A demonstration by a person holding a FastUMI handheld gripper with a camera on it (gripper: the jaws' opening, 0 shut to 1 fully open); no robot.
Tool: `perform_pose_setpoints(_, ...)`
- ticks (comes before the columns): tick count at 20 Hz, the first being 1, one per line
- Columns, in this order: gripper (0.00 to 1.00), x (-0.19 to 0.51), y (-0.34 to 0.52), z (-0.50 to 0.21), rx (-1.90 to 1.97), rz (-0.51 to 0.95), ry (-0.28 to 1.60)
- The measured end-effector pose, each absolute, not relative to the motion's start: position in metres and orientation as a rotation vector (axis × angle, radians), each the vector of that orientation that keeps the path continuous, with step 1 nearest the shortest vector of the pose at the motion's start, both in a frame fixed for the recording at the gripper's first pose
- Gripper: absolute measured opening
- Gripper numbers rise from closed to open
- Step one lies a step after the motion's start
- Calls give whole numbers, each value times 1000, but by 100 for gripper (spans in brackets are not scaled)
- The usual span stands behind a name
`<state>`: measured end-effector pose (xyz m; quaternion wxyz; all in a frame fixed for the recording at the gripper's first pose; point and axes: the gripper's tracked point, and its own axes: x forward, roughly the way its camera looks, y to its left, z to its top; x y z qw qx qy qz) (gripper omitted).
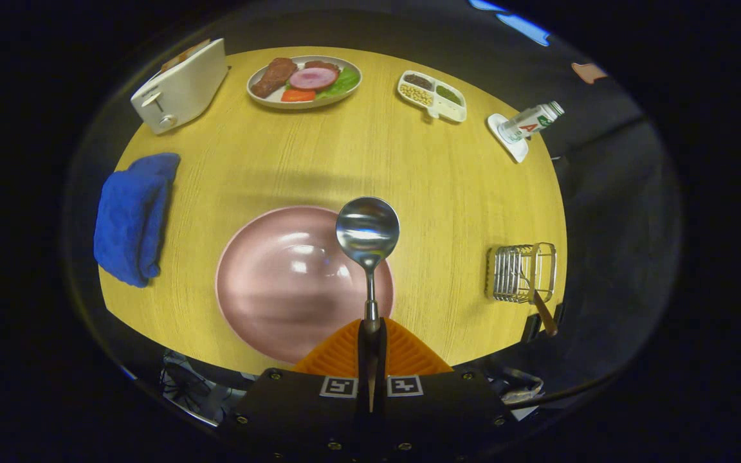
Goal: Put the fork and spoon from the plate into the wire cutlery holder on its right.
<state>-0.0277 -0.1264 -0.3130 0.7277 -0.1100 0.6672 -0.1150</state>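
Observation:
My gripper [370, 331] is shut on the handle of a metal spoon [368, 231]. The spoon points straight ahead from the fingers, its bowl hanging over the far right rim of the pink plate [280, 283]. The plate lies just ahead of the fingers on the round wooden table and has nothing on it. To the right of the plate, near the table's edge, stands the wire cutlery holder [521, 273]. A fork [541, 305] with a wooden handle leans out of the holder toward me.
A blue cloth [131, 218] lies left of the plate. At the table's far side stand a white toaster [181, 87], a plate of food [305, 80], a divided dish [433, 96] and a bottle on a coaster [528, 122].

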Motion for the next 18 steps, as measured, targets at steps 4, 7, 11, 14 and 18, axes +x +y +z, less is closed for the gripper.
perform_pose_setpoints(4, 2, -26, -165, -300, -203, -351, 1463)
perform_pose_setpoints(7, 2, -31, -196, -292, -180, -431, 1472)
perform_pose_setpoints(11, 2, -42, -233, -279, -152, -522, 1491)
perform_pose_setpoints(14, 3, -52, -260, -272, -134, -580, 1496)
perform_pose_setpoints(18, 2, -66, -292, -266, -129, -635, 1514)
